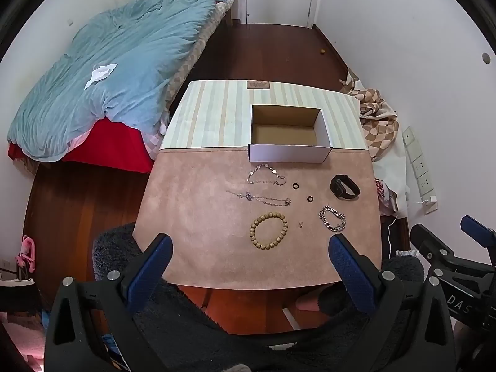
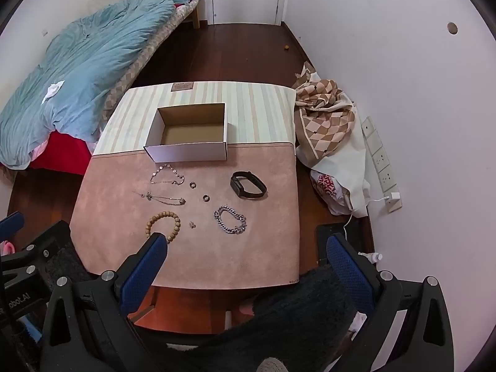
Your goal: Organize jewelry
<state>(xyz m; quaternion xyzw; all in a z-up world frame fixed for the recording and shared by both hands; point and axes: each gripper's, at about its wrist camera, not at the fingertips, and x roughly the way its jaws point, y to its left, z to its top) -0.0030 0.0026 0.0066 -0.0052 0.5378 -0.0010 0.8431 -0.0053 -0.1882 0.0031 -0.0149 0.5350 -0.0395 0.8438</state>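
Both grippers hover above the near edge of the pink suede mat (image 1: pixel 192 248): left gripper (image 1: pixel 251 257) and right gripper (image 2: pixel 246 255), each spread wide, holding nothing. On the mat lie one wooden bead bracelet (image 1: pixel 269 231), one tiny earring (image 1: pixel 300 224), one silver curb-chain bracelet (image 1: pixel 332 218), two thin silver chains (image 1: pixel 263 199), two small dark rings (image 1: pixel 309 198) and one black smartwatch (image 1: pixel 344 187). Beyond stands one open white cardboard box (image 1: pixel 288 152).

Partly cut "DAS" in white on right gripper (image 1: pixel 455 263) body – "obot.AI" on left gripper (image 2: pixel 28 248) body. Brown label (image 2: pixel 183 86) on striped mat (image 2: pixel 263 108) – unreadable.
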